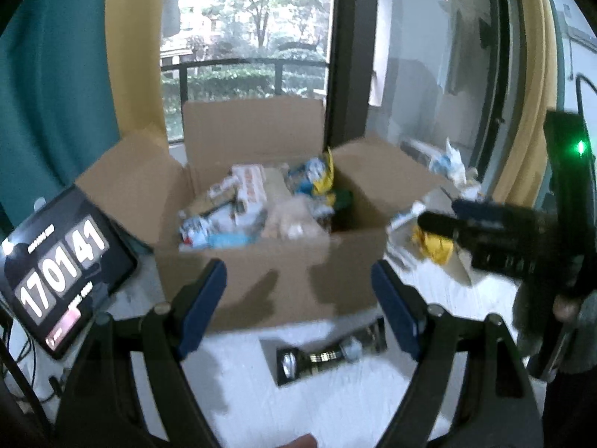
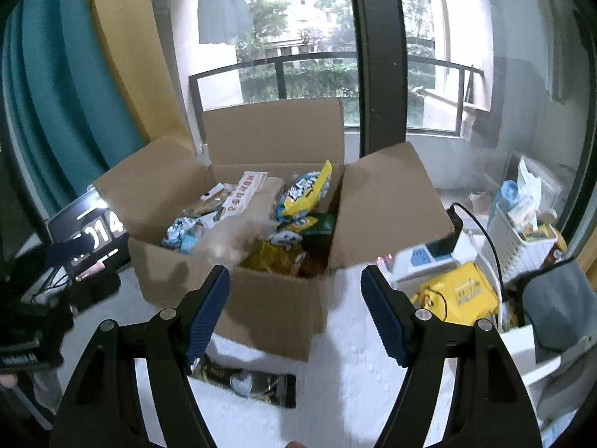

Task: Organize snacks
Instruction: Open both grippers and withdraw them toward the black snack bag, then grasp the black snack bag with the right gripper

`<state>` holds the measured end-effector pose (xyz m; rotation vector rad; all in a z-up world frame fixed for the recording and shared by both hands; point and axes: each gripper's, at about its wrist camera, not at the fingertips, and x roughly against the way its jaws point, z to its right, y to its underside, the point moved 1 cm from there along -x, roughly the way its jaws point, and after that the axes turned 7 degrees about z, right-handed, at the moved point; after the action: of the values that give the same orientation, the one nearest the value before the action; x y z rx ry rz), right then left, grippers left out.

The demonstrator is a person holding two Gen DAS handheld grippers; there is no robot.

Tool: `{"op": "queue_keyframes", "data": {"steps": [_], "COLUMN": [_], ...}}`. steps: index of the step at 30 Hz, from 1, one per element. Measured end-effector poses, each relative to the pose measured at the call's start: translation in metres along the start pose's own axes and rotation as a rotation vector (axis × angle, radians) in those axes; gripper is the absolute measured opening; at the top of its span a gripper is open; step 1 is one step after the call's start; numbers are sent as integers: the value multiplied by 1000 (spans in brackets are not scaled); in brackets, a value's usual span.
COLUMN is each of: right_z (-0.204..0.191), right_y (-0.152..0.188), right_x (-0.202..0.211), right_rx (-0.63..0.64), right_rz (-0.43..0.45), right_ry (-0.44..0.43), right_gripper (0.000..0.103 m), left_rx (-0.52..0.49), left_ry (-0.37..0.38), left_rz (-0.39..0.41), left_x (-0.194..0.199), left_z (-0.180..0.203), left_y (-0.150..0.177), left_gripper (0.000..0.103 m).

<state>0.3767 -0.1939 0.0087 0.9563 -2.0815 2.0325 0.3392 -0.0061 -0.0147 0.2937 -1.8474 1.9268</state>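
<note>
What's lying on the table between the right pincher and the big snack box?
A dark snack packet lies flat on the white table, between the open right gripper and the cardboard box. The right wrist view shows it.

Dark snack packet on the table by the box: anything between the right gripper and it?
Nothing visible. The dark snack packet lies flat on the white table just ahead of the open right gripper, in front of the cardboard box.

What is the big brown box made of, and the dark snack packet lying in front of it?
The box looks like plain cardboard: matte brown, with creased flaps folded open. The dark packet seems to be glossy plastic or foil film, because light glints off its printed wrapper. It is too blurry to say more.
</note>
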Motion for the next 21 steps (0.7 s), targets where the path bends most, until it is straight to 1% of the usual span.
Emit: {"op": "queue_keyframes", "data": {"steps": [3,8,11,15,18,21], "right_z": [6,18,24,28,33,35], "right_y": [12,46,69,95,105,112], "right_x": [8,2,-12,-35,-54,-73], "right_rx": [-7,-31,-39,-26,-34,-37], "right_rz": [-4,-55,-108,-172,-206,-236], "right_ry": [3,2,12,21,40,80], "right_gripper": [76,76,76,72,70,70], "left_rx": [-6,16,38,77,88,106], "left_ry": [2,-8,-18,-39,-53,-73], "left_rz": [-48,-130,-175,-237,-264,-278], "left_x": [1,-4,-10,-17,-21,-21], "left_z": [6,5,0,-12,-20,-31], "left_y": [24,62,82,110,122,131], "left_gripper": [81,81,81,81,81,81]}}
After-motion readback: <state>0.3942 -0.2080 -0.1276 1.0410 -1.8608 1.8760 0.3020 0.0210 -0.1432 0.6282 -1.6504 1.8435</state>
